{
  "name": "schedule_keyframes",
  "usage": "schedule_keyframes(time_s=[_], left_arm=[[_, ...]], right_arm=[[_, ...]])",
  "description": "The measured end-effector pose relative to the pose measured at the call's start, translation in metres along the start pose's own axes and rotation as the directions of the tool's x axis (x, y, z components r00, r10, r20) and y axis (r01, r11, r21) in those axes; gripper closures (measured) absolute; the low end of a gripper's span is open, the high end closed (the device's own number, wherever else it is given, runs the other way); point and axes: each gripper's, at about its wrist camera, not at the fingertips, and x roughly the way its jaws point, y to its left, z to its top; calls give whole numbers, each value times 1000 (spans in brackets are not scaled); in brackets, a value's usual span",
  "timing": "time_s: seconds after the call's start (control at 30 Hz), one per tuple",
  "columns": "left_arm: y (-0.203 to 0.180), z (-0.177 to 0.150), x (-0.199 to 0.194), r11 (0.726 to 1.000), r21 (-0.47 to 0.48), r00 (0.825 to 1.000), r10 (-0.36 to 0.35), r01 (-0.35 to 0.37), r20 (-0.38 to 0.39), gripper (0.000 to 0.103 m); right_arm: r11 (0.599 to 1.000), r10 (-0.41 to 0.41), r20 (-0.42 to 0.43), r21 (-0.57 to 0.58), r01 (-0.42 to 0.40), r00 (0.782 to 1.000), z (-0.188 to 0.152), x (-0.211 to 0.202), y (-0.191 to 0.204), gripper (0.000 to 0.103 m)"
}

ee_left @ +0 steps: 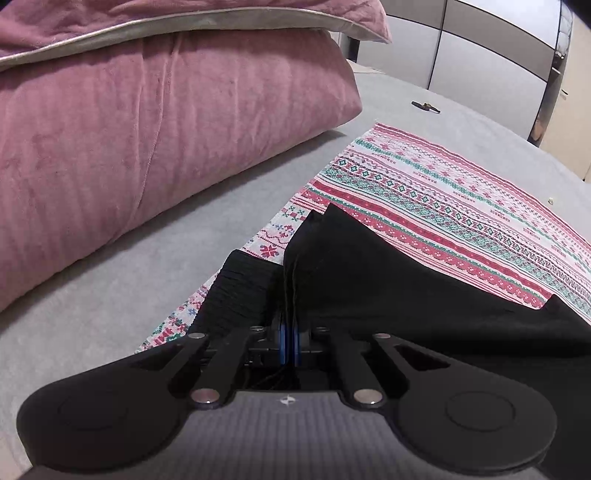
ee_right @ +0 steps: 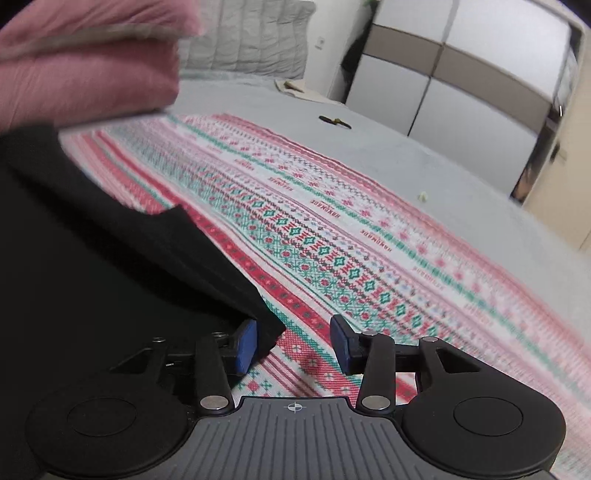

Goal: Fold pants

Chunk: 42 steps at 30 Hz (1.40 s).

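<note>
Pinching black pants (ee_left: 369, 280), left gripper (ee_left: 289, 345) tilts down; right gripper (ee_right: 293, 347) gapes.

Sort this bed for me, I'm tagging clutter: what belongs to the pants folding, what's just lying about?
Job:
black pants
left gripper, shut on them
right gripper, open
patterned cloth underneath

Lying about:
pink pillows
small dark object on the grey sheet

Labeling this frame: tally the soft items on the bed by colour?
Pink: 2, stacked pillows, lower and upper
Black: 1, pants
Patterned red, green and white: 1, cloth
Total: 4
</note>
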Motion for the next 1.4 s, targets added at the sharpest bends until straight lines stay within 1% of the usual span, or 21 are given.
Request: schedule_keyframes(time_s=[0.07, 0.17, 0.33, 0.43, 0.47, 0.6, 0.67, 0.7, 0.77, 0.8, 0.87, 0.9, 0.93, 0.97, 1.0, 1.03, 1.07, 1.1, 1.2, 1.27, 1.4], left_arm=[[-1, 0, 1, 1000, -4, 1000, 6, -6, -2, 74], [0, 0, 2, 1000, -8, 1000, 11, -11, -1, 74], [0, 0, 3, 1000, -8, 1000, 7, -7, 5, 74], [3, 0, 3, 999, -36, 1000, -3, 3, 7, 74], [5, 0, 3, 999, -46, 1000, -7, 8, 6, 74], [4, -1, 3, 999, -45, 1000, -8, 8, 13, 74], [4, -1, 4, 999, -47, 1000, -10, 10, 11, 73], [5, -1, 3, 998, -55, 1000, -14, 14, 11, 73], [6, 0, 2, 997, -70, 1000, -20, 21, 12, 73], [6, 0, 2, 997, -71, 1000, -20, 21, 13, 73], [5, -1, 3, 998, -64, 1000, -15, 16, 12, 73], [4, -1, 3, 998, -62, 1000, -12, 13, 13, 73], [3, -1, 2, 998, -61, 1000, -12, 13, 15, 72], [2, -2, 1, 998, -59, 1000, -9, 10, 20, 71], [2, -1, 0, 998, -59, 1000, -4, 6, 27, 68], [3, -1, -2, 998, -62, 999, 1, 1, 35, 56], [4, 1, -4, 997, -71, 999, 4, -1, 50, 46], [7, 2, -8, 996, -86, 997, 8, -1, 79, 45], [15, 4, -17, 993, -118, 991, -1, 17, 130, 45], [20, 4, -17, 990, -135, 993, -14, 30, 118, 45], [26, 5, -19, 987, -158, 994, -17, 35, 112, 48]], right_arm=[[999, 15, 2, 48, -15, 1000, 0, 3, -7, 58], [993, -9, 1, 121, 9, 1000, -1, 7, -9, 40], [934, 90, -4, 348, -83, 996, -3, 14, -32, 41], [894, 114, 10, 435, -107, 993, -9, 18, -42, 40], [871, 125, 27, 476, -123, 992, -10, 18, -45, 40], [710, 171, 67, 683, -170, 983, -22, 21, -68, 39], [660, 197, 80, 726, -192, 977, -28, 20, -76, 39], [670, 200, 72, 717, -190, 977, -28, 19, -76, 39], [750, 148, 35, 648, -135, 988, -22, 14, -68, 38], [773, 130, 27, 623, -119, 991, -19, 11, -64, 35], [780, 187, 73, 596, -193, 980, -16, 4, -59, 37], [798, 214, 87, 558, -226, 973, -13, 0, -55, 48], [849, 211, 77, 479, -222, 974, -7, -4, -46, 57], [902, 188, 48, 387, -192, 981, -2, -6, -37, 75], [941, 157, 6, 302, -152, 988, 0, -7, -28, 85], [960, 136, -16, 249, -127, 991, 1, -7, -22, 87], [965, 132, -15, 228, -125, 991, 1, -7, -19, 88], [964, 137, -7, 233, -131, 991, 1, -5, -18, 89], [957, 107, -15, 273, -99, 994, -3, 2, -16, 91], [951, 89, -1, 296, -85, 996, -5, 3, -15, 92], [899, 124, 9, 422, -116, 992, -7, 6, -25, 99]])
